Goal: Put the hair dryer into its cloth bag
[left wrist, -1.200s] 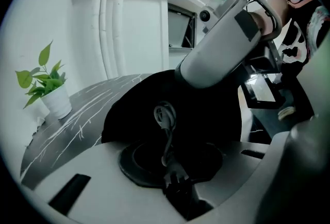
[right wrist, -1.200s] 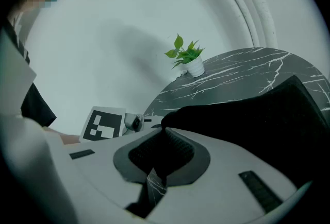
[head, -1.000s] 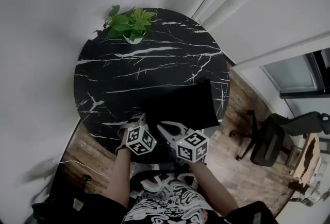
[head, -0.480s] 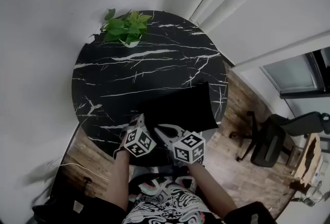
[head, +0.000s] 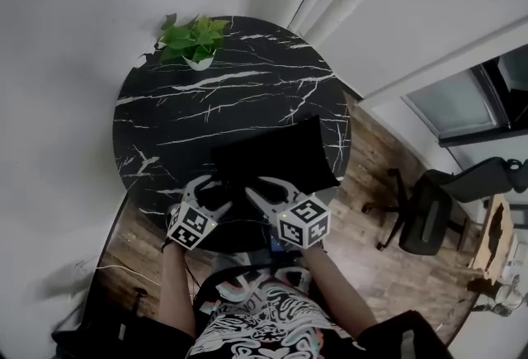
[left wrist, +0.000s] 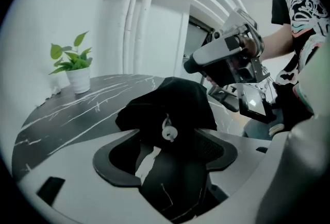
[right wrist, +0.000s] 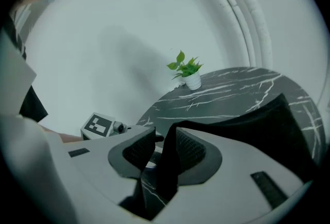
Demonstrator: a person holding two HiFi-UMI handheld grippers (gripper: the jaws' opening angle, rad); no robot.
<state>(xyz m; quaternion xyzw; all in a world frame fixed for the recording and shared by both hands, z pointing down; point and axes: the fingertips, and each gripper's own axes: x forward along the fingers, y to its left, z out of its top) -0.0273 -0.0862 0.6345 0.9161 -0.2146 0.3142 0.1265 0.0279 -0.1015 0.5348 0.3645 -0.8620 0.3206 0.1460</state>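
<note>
a view from above shows a round black marble table (head: 206,93) with white veins, standing on a wooden floor (head: 375,184) against white walls. a small green potted plant (head: 191,40) sits at the table's far edge. a black office chair (head: 429,217) stands well apart, to the right.

the black cloth bag (head: 276,155) lies on the near right part of the table, close to the person, with one corner reaching the table's rim. in the left gripper view it looks humped and rumpled. what is inside it cannot be seen.

a person in a patterned shirt holds both tools at the bag's near edge. the left gripper (head: 213,194) is at the bag's left corner. its jaws are spread wide and opening. the bag's dark cloth lies in the space between them, and neither pad presses on it. a small white cord toggle (left wrist: 168,133) sits on the cloth there, between the two pads.

the right gripper (right wrist: 165,151) is just beside the left one, at the middle of the bag's near edge. its jaws are a little apart and opening. a fold of the bag stands upright between them. the fold lies against one pad, and a thin gap shows at the other pad. the left gripper's marker cube (right wrist: 98,126) shows beyond it.
</note>
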